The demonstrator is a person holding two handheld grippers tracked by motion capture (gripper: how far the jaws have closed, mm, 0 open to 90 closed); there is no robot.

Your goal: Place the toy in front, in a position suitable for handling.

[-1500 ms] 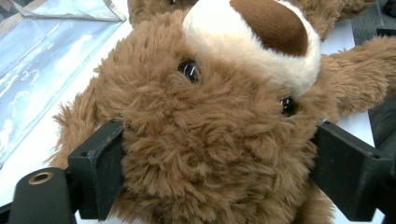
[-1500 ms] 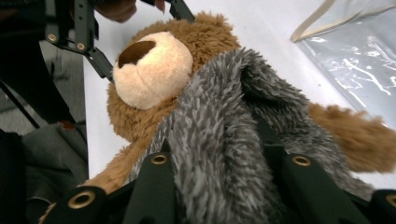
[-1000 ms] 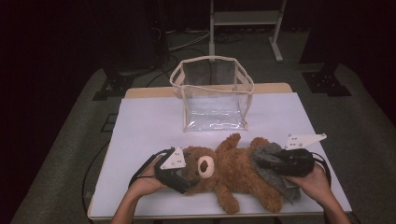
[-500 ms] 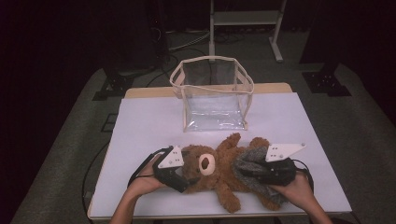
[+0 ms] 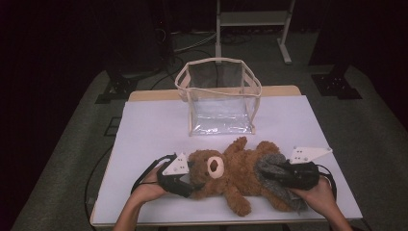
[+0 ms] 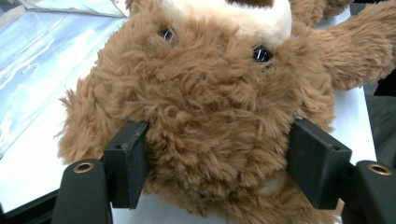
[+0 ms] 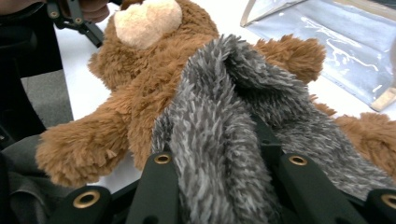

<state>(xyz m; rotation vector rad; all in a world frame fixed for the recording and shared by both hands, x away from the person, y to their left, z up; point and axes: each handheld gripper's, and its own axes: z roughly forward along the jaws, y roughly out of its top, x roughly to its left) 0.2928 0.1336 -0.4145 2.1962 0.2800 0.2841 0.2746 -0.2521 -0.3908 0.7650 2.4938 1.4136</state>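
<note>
Left tool just closed, pinching teddy bear head; right tool pinches grey cloth. Lift level toward clear bag at 12 o'clock.

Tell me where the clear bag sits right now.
In the high view the clear bag stands upright at the table's far middle, just beyond the teddy bear that lies across the near edge.
</note>
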